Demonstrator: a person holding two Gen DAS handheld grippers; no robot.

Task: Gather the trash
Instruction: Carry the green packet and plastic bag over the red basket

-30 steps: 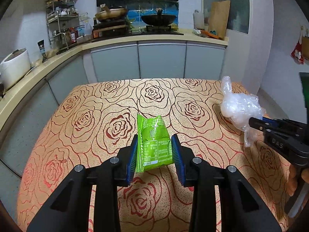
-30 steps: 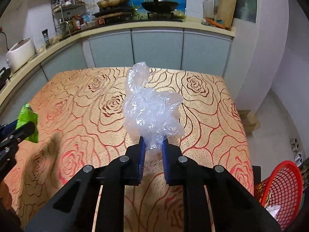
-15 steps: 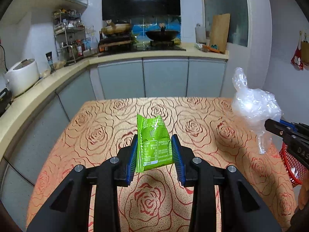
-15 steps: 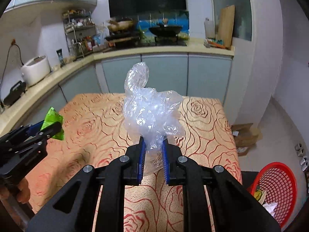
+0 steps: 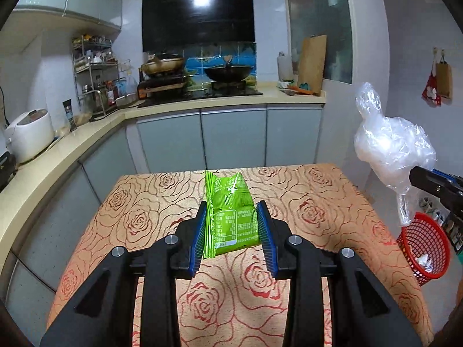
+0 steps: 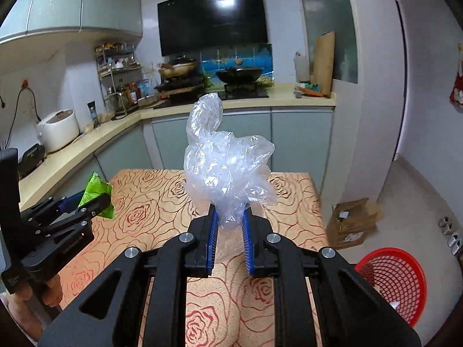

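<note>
The left gripper [image 5: 233,232] is clamped on a green snack wrapper [image 5: 231,219], which stands upright between its blue pads, clear of the table [image 5: 318,190]; the right gripper [image 6: 229,237] is pinched tight on the neck of a crumpled clear plastic bag [image 6: 225,167], whose bulk billows above the jaws. Both pieces of trash are picked up and held above the rose-patterned cloth, so the step in hand looks like the carry to the bin; the red mesh basket [image 6: 399,277] sits on the floor at about four o'clock in the right wrist view, below and past the table's right edge. The next move likely calls for swinging each load rightward over that edge and down before letting go; the floor around the basket is open, though a cardboard box [image 6: 353,219] lies near it at about three o'clock, and the left gripper has farther to cross.
</note>
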